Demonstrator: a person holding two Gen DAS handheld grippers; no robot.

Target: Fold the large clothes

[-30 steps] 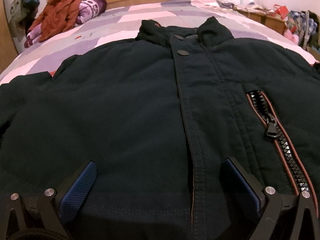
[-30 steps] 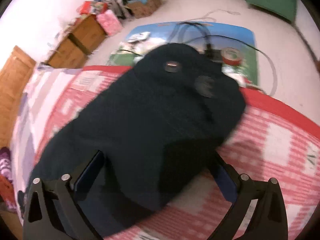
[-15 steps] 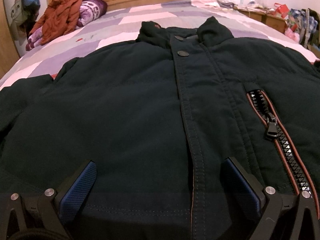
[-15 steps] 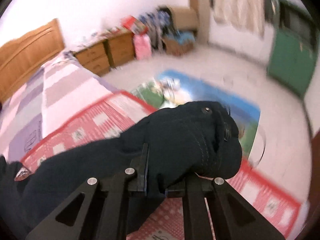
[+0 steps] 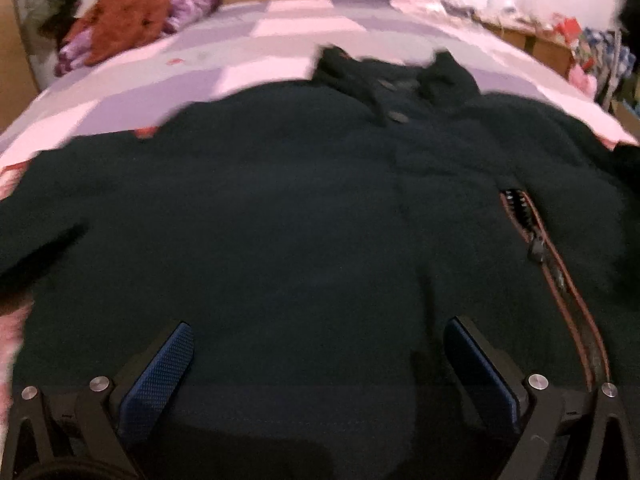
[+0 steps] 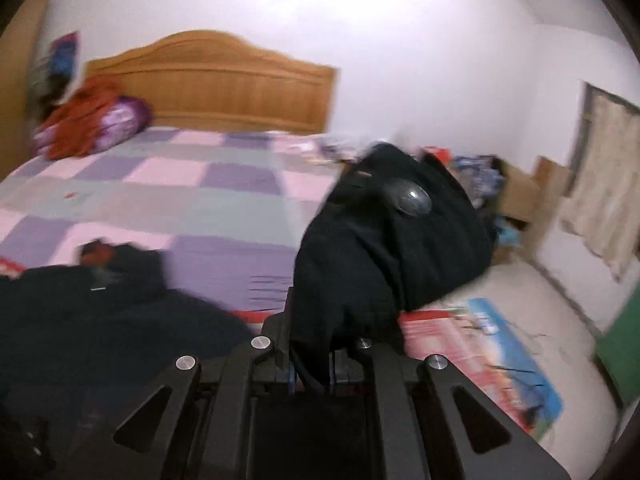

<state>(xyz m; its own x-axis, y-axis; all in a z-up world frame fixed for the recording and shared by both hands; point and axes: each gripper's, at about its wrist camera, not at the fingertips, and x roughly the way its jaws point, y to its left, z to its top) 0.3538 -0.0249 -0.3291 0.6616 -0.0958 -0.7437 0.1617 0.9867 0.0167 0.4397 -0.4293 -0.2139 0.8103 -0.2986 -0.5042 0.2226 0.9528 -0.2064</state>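
A dark jacket lies front-up on the bed, collar toward the headboard, with an orange-edged pocket zip at right. My left gripper is open just above the jacket's lower front near the hem, blue pads spread wide. My right gripper is shut on the jacket's right sleeve and holds it lifted above the bed, cuff button showing. The jacket body lies at lower left in the right wrist view.
The bed has a checked purple and pink cover and a wooden headboard. Rust and purple clothes are piled by the pillow end. A wooden nightstand with clutter and a floor mat lie to the right.
My right gripper closed on the sleeve and swung it up from the bed's edge toward the jacket body. The left gripper shifted slightly back; it stays open.
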